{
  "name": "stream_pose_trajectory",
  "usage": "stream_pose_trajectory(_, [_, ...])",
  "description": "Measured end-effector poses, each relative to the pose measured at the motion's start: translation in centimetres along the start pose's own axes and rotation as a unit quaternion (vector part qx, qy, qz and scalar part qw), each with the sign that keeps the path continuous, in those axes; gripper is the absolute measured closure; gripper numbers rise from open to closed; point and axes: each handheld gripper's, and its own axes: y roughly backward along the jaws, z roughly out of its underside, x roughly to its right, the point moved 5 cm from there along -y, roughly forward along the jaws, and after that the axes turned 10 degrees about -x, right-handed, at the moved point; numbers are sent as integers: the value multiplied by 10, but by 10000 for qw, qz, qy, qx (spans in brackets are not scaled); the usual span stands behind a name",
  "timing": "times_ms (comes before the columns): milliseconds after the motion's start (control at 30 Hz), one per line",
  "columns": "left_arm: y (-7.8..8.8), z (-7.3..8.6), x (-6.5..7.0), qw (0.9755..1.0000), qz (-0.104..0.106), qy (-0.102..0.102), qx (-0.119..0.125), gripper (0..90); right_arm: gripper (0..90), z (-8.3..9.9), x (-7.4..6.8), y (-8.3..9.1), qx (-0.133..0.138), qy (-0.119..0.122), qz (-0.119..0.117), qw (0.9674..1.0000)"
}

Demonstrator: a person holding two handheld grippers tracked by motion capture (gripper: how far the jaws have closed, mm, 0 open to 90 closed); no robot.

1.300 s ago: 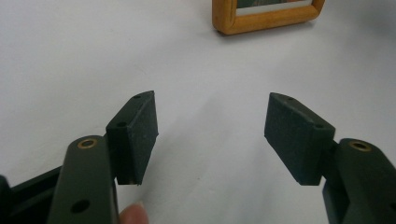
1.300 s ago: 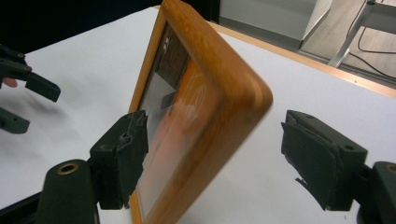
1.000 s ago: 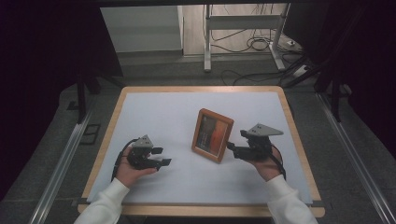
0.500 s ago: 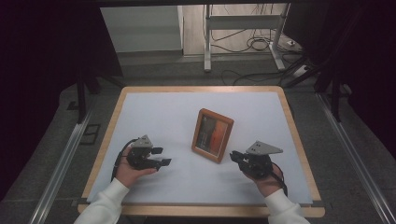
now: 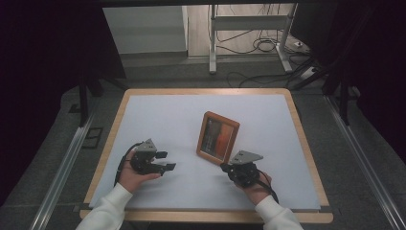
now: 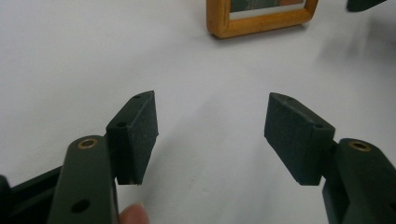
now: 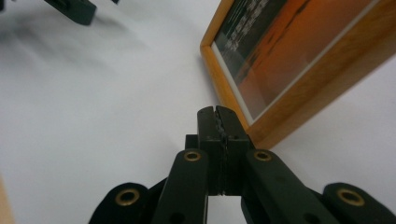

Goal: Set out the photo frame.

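A wooden picture frame [image 5: 218,136] with an orange and dark picture stands tilted on the white table top [image 5: 158,120]. My right gripper [image 5: 224,166] lies low just in front of the frame's near right corner. Its jaws have just been closing and are shut with nothing between them. In the right gripper view its tips [image 7: 217,114] sit just short of the frame [image 7: 299,60], and I cannot tell whether they touch it. My left gripper [image 5: 166,161] rests left of the frame, open and empty [image 6: 212,130], pointing toward the frame's corner [image 6: 261,18].
A wooden rim [image 5: 206,216] borders the table. Behind the table a metal stand [image 5: 249,28] and loose cables [image 5: 261,45] sit on the floor. Metal rails [image 5: 62,167] run along both sides. The left gripper's jaw [image 7: 74,9] shows far off in the right gripper view.
My right gripper has sunk and drawn back toward the near edge, ending by the frame's near corner, and its jaws have come together. The left gripper and the frame have stayed put.
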Motion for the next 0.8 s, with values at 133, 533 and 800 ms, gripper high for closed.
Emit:
stream_pose_trajectory(133, [-2,0,0,10000,7,-16,-31,344,896,-2,2,-12,-68,-8,59,10000])
stream_pose_trajectory(533, [-3,1,0,10000,-4,-60,-66,344,897,2,8,-30,-256,-70,134,9996])
stream_pose_trajectory(800, [-3,1,0,10000,3,-70,-68,344,898,5,12,-29,-306,-64,142,9994])
